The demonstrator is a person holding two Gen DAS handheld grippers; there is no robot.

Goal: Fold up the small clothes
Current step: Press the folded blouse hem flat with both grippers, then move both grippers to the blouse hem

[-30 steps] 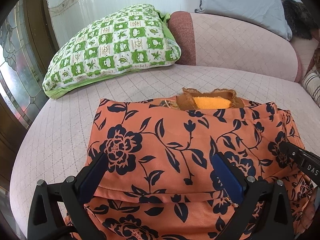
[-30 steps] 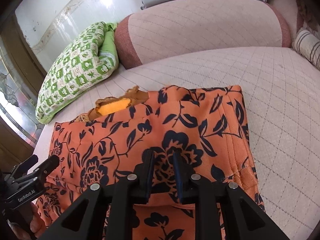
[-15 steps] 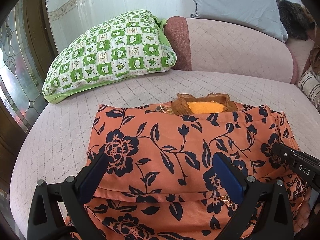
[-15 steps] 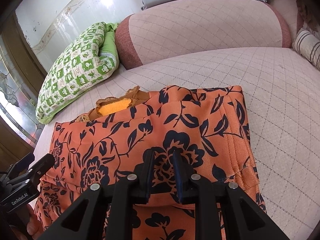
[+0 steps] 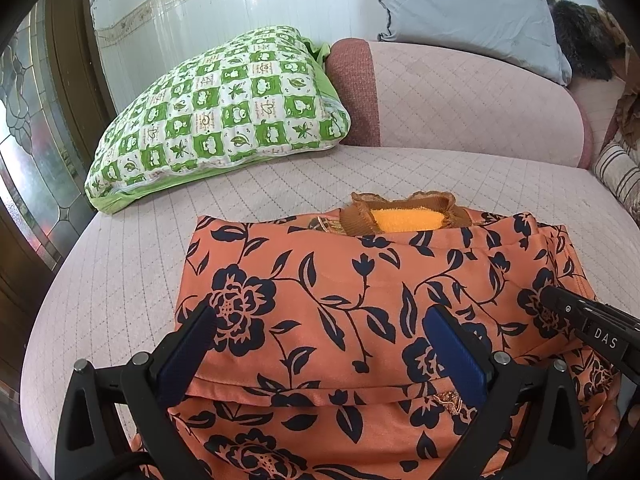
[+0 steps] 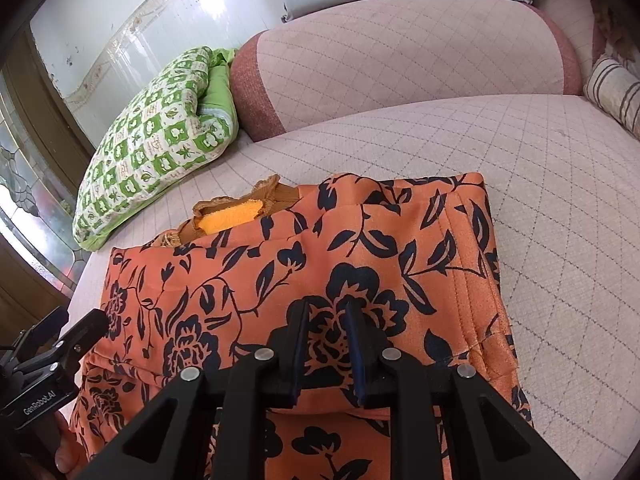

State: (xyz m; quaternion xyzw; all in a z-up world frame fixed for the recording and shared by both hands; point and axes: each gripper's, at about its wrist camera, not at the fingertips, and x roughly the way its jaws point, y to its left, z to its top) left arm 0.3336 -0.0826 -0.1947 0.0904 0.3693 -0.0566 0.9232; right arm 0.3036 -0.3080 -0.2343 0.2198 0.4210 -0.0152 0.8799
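Orange floral garment (image 5: 360,300), dark navy blooms and leaves, folded into a rough rectangle on the pink quilted sofa seat (image 5: 132,264); upper layer ending in a fold edge near the camera, more of the same cloth beneath

Brown ruffled collar with yellow-orange lining (image 5: 400,216) poking out at the far edge of the fold

Left claw (image 5: 320,344) low over the near fold, jaws spread wide, blue pads (image 5: 456,356) apart with cloth showing between them, nothing pinched

Right claw (image 6: 326,344) over the right half of the garment, jaws narrowed to a slim gap over a dark bloom; whether cloth is caught between them, cannot tell

Green-and-white checked pillow (image 5: 224,112) leaning at the sofa's left end, well apart from the garment

Grey-blue cushion (image 5: 460,8) on top of the backrest, striped cushion (image 6: 616,92) at the right edge
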